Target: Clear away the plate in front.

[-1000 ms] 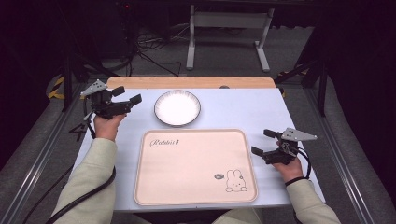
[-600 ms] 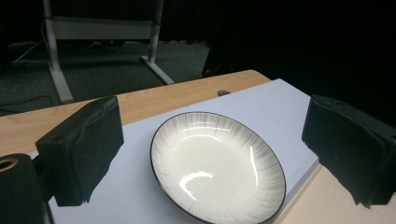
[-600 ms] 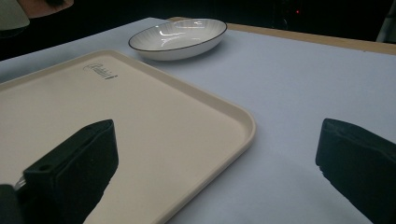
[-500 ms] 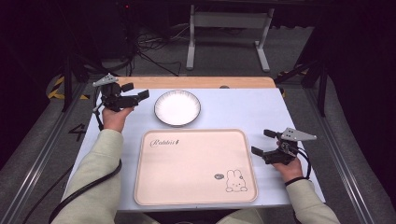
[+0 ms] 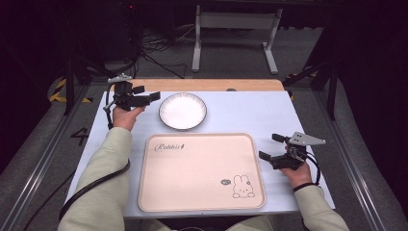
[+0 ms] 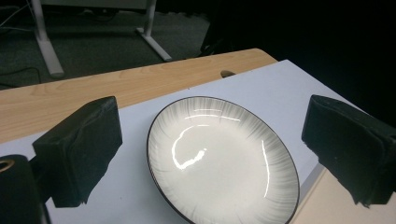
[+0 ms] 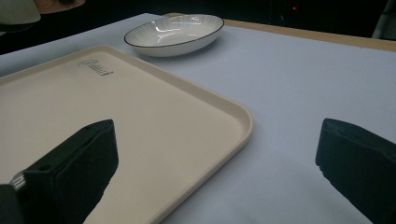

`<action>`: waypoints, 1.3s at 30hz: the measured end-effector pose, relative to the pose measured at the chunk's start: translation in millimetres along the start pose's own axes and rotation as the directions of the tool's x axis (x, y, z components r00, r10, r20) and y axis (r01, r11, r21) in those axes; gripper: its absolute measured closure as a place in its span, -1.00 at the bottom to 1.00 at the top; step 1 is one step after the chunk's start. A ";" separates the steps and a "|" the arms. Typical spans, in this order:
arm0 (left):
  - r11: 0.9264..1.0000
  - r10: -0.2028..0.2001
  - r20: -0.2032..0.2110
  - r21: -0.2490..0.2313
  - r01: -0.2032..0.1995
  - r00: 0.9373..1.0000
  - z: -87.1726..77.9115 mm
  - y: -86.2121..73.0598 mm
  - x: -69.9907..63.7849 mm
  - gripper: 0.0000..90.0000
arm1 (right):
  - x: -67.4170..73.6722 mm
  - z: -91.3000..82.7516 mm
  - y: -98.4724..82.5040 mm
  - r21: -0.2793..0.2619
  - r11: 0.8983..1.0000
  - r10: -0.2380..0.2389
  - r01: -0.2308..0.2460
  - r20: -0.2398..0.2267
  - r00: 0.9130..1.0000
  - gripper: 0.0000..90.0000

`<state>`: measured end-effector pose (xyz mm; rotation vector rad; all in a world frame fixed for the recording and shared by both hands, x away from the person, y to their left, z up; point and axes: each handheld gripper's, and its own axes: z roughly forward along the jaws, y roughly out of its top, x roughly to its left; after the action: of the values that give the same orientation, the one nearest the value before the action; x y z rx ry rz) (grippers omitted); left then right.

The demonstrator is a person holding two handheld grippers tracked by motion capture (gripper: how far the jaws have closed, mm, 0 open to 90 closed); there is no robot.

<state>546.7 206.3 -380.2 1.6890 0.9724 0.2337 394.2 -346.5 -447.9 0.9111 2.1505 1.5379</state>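
A white plate with a dark rim [image 5: 183, 111] sits on the pale table at the back, empty; it shows close up in the left gripper view [image 6: 223, 158] and far off in the right gripper view [image 7: 175, 33]. My left gripper [image 5: 146, 96] hovers open just left of the plate, jaws pointing at it, nothing between them [image 6: 212, 154]. A cream tray with a rabbit print [image 5: 202, 171] lies in front of the plate. My right gripper [image 5: 269, 147] rests open by the tray's right edge [image 7: 219, 154], holding nothing.
A wooden strip [image 5: 202, 85] runs along the table's far edge. Beyond it are a dark floor, cables and a white stand's legs [image 5: 233, 36]. Metal rails flank the table on both sides. Bare table surface [image 5: 250, 113] lies right of the plate.
My left gripper has moved right and slightly farther back, closing in on the plate's left side. The right gripper has stayed where it was.
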 end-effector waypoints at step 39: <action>0.973 -0.118 -0.044 0.193 0.125 0.992 49.1 -47.2 17.5 -0.51 | 2.4 0.9 0.3 0.002 1.000 -0.003 0.003 -0.025 1.000 -1.00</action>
<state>564.8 185.5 -444.9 1.8001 1.1498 0.0867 393.1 -344.2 -447.7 0.8934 2.1703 1.5535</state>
